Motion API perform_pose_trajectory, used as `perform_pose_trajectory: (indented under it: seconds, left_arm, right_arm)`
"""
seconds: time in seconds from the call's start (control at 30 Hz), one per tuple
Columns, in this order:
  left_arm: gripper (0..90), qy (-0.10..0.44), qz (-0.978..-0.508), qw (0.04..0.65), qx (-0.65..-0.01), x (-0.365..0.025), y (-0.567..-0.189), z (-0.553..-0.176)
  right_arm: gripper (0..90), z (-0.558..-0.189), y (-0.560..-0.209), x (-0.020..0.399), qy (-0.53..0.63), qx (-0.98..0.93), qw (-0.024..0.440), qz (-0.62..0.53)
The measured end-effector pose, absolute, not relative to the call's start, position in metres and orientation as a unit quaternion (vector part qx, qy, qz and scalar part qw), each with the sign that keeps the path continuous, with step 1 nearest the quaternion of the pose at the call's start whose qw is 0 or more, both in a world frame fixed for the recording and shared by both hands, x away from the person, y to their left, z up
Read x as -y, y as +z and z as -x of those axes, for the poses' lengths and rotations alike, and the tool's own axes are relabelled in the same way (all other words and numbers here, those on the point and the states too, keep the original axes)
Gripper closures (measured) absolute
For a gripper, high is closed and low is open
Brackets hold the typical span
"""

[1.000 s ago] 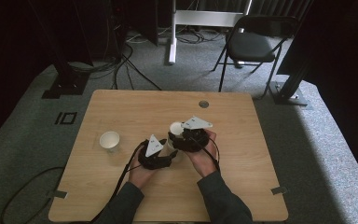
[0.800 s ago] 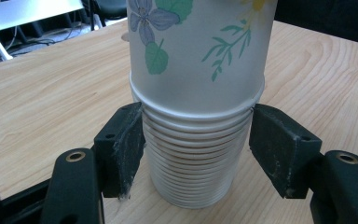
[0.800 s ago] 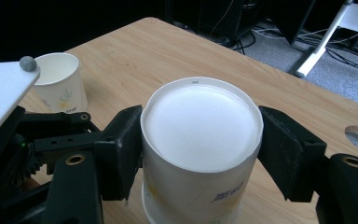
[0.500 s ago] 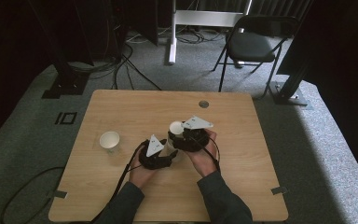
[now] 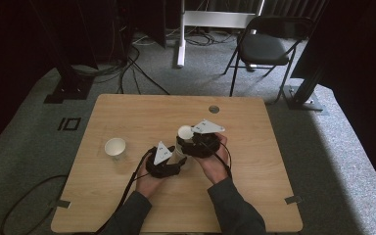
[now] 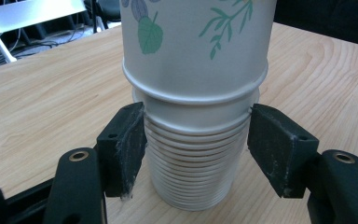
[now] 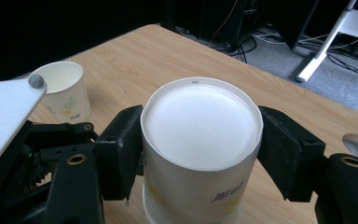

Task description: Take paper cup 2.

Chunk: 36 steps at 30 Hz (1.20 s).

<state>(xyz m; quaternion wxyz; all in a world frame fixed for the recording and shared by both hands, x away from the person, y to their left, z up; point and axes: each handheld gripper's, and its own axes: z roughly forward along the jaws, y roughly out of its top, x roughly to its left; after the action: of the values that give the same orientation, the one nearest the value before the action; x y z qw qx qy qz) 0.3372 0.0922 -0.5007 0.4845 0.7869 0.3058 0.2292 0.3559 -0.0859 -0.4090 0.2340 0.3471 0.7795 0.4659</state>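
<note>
A stack of white paper cups (image 6: 196, 154) with green leaf prints stands upside down on the wooden table (image 5: 142, 112), its many rims ringed near the bottom. My left gripper (image 6: 198, 144) is shut on the lower rims of the stack, a pad touching each side. My right gripper (image 7: 200, 154) is shut on the topmost cup (image 7: 200, 121), whose flat white base faces up. In the high view both grippers (image 5: 174, 159) (image 5: 188, 142) meet at the stack (image 5: 184, 133) in the table's middle, each held by a hand.
A single upright paper cup (image 5: 115, 148) stands on the table to the left, also visible in the right gripper view (image 7: 67, 93). A round hole (image 5: 214, 108) sits near the far edge. A black chair (image 5: 267, 46) and cables lie beyond the table.
</note>
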Motion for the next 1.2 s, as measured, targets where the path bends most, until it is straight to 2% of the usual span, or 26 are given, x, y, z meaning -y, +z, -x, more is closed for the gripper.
perform_pose_trajectory:
  seconds: [1.2]
  left_arm:
    - [38.9,0.235,-0.777,0.495,-0.311,-0.101,-0.498,-0.331]
  right_arm:
    - [36.1,-0.349,-0.382,0.092,0.5,-0.758,0.235,-0.347]
